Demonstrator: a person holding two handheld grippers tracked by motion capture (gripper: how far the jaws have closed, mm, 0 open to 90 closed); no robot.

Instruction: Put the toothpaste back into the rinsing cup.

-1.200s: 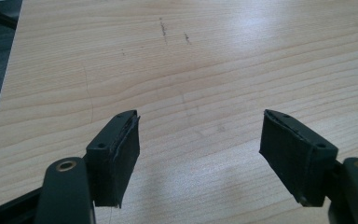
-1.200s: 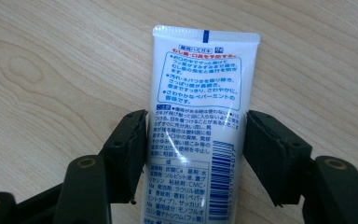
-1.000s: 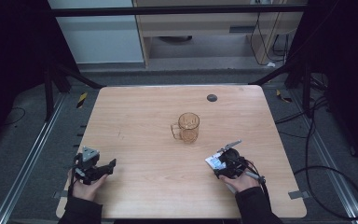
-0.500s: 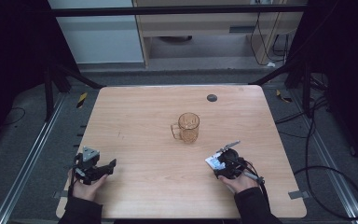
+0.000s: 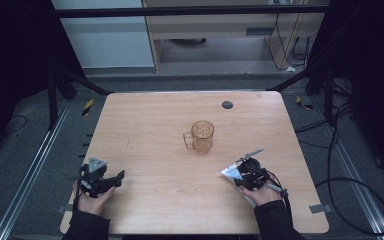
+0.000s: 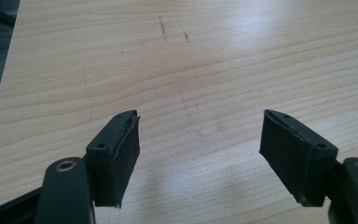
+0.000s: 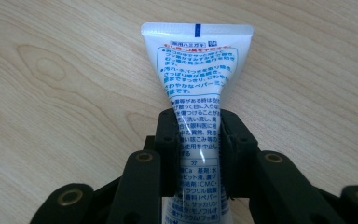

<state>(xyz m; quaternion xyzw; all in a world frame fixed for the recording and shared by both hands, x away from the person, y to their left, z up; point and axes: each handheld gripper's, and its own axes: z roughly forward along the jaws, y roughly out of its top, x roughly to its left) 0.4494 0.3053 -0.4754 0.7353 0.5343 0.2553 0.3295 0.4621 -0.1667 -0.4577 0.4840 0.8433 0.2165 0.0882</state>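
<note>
Left gripper [image 5: 111, 181]: held at the near left corner of the table [image 5: 150, 125], well left of the mug; jaws spread wide over bare wood, nothing between them.
Mug [image 5: 201, 136]: clear, amber-tinted, upright near the table's middle, handle to its left; contents cannot be made out.
Right gripper [image 7: 198, 135]: near right of the mug, clamped on a white tube [image 7: 196, 70]; the tube's crimped end juts forward, its cap end hidden.
Dark disc [image 5: 227, 104]: beyond the mug, too small to identify.
</note>
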